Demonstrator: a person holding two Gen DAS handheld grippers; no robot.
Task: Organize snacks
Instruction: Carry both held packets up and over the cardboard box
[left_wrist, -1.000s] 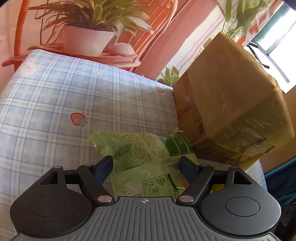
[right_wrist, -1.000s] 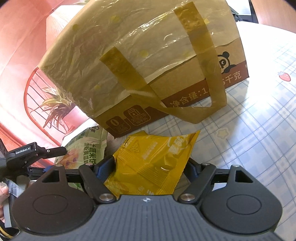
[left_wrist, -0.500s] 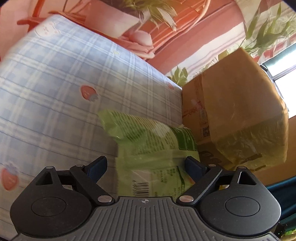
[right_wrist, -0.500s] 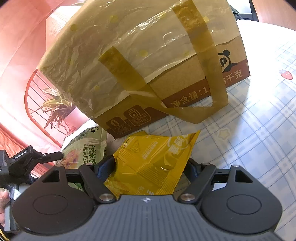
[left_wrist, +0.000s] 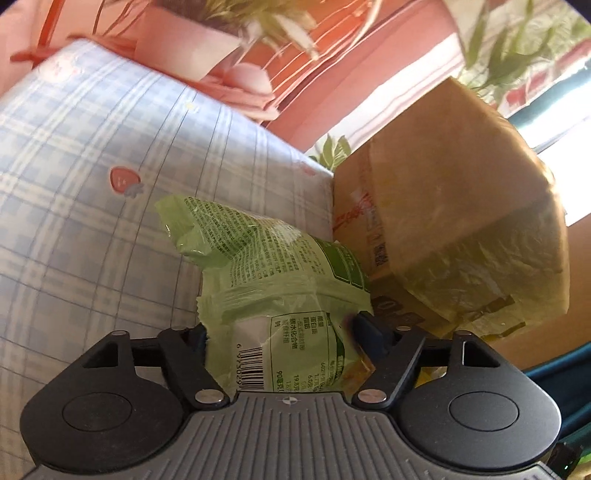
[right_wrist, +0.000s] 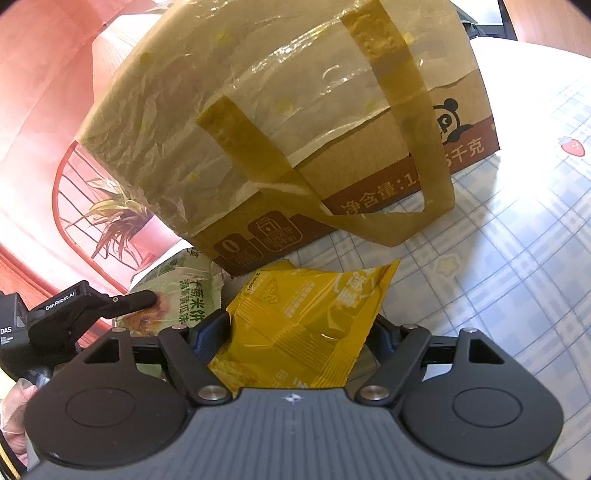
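A green snack packet (left_wrist: 266, 258) lies crumpled on the blue checked tablecloth (left_wrist: 92, 221), beside a cardboard box (left_wrist: 443, 206). My left gripper (left_wrist: 282, 328) is closing on the packet's near end, and both pads press its bunched sides. In the right wrist view a yellow snack packet (right_wrist: 314, 295) sticks out toward the box (right_wrist: 369, 162), with my right gripper (right_wrist: 301, 328) shut on its sides. The green packet (right_wrist: 184, 291) shows at the left there, under a finger of the left gripper (right_wrist: 136, 299).
A yellowish plastic bag (right_wrist: 258, 74) with loop handles is draped over the box. A pink potted plant (left_wrist: 181, 48) stands past the table's far edge on a red stand (right_wrist: 62, 184). Tablecloth (right_wrist: 517, 240) stretches to the right of the box.
My left gripper opened a little, moved in over the green packet and rolled, then narrowed onto it, and the packet is more crumpled. The right gripper and yellow packet kept still.
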